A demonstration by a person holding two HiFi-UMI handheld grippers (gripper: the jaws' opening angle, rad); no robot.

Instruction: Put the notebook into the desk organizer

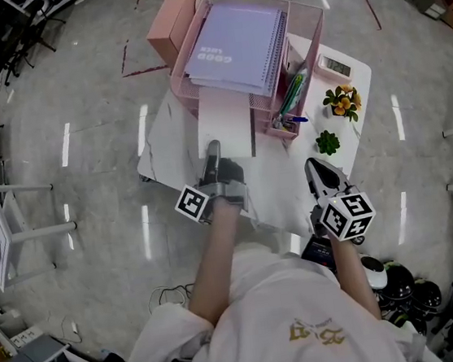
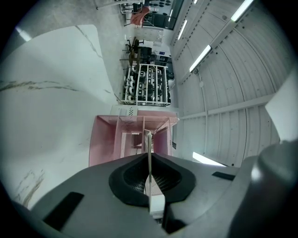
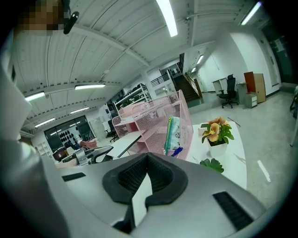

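Observation:
A pink mesh desk organizer (image 1: 307, 35) stands at the back of the white table (image 1: 285, 189). On its top lies a lavender spiral notebook (image 1: 235, 48). A thin white notebook (image 1: 224, 123) lies flat, its far end inside the organizer's lower shelf. My left gripper (image 1: 214, 150) is shut on its near edge. In the left gripper view the white notebook (image 2: 149, 142) shows edge-on between the pads, pointing at the organizer (image 2: 109, 139). My right gripper (image 1: 317, 170) hovers at the table's front right, shut and holding nothing, apart from the organizer (image 3: 158, 123).
Pens (image 1: 292, 98) fill the organizer's right compartment. A yellow flower pot (image 1: 342, 102), a small green plant (image 1: 327, 142) and a small digital clock (image 1: 334, 65) stand on the table's right side. A pink box (image 1: 174, 18) sits behind the organizer.

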